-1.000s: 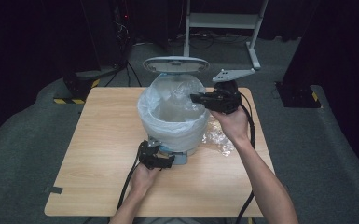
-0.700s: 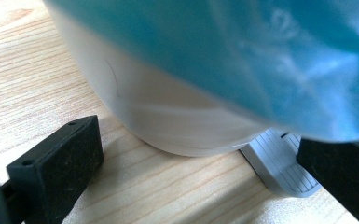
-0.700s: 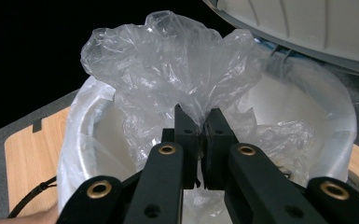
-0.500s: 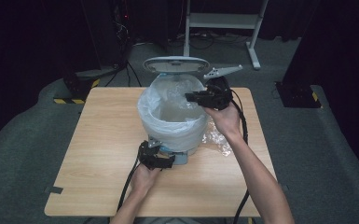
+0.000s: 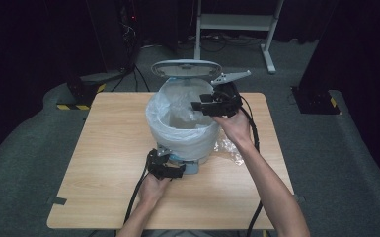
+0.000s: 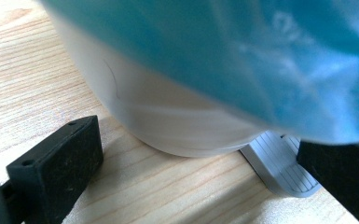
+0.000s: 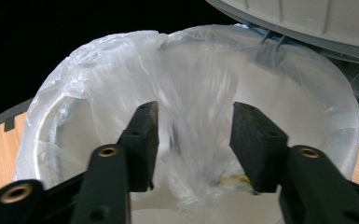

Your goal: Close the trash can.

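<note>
I see the table (image 5: 103, 163) carrying a white pedal bin (image 5: 182, 140) with its lid (image 5: 185, 68) tipped up at the far side. A clear liner (image 7: 200, 116) drapes over the rim and sags inward as a loose fold. My right hand-held gripper (image 5: 200, 106) hovers over the bin's right rim, pointing across the mouth; its jaws have just been opening and now stand apart, with that fold hanging between them, no pad pressing it. So the liner lies straight ahead and slightly below. My left hand-held gripper (image 5: 165, 168) sits low at the near base, jaws apart either side of the grey pedal (image 6: 282, 165), well away from the liner. The right one is nearer.
</note>
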A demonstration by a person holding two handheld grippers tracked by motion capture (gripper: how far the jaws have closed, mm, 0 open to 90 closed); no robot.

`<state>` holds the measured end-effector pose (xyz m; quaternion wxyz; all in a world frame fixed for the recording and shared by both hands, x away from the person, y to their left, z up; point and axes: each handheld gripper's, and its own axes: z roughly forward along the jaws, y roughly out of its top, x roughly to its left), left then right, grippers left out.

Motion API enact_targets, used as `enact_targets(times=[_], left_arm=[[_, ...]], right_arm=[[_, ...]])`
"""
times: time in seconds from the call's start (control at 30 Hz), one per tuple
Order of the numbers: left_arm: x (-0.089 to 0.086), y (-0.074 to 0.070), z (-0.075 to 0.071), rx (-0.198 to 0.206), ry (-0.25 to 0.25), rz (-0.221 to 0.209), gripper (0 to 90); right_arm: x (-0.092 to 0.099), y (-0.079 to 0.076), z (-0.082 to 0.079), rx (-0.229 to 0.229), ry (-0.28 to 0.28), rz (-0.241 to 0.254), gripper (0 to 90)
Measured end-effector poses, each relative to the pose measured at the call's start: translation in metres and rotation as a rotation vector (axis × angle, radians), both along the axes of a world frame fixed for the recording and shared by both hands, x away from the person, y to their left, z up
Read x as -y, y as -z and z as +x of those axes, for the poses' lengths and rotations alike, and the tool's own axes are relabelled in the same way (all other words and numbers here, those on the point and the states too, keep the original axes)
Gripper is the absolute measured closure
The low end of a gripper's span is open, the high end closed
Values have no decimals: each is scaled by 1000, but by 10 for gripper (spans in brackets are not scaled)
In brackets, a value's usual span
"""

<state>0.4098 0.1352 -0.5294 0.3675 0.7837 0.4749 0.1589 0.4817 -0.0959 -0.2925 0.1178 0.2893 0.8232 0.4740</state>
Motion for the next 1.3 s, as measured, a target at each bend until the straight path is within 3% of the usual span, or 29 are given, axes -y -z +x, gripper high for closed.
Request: enact_targets(times=[0.1, 0.23, 0.53, 0.73, 0.93, 1.07, 1.3], left_arm=[[0, 0, 0, 3, -2, 1, 2], [1, 0, 0, 2, -4, -1, 2], [0, 0, 0, 3, -3, 0, 2], [1, 0, 0, 3, -4, 0, 2], [0, 0, 0, 3, -4, 0, 3], [0, 0, 0, 3, -3, 1, 2], [0, 0, 0, 3, -3, 0, 2]], right_arm=[[1, 0, -1, -8, -1, 6, 472], [5, 1, -7, 15, 17, 1, 431], [30, 6, -19, 36, 57, 68, 399], [36, 8, -28, 62, 75, 84, 368], [43, 11, -33, 75, 90, 114, 369], [53, 15, -40, 81, 100, 161, 373], [62, 21, -47, 90, 114, 173, 398]])
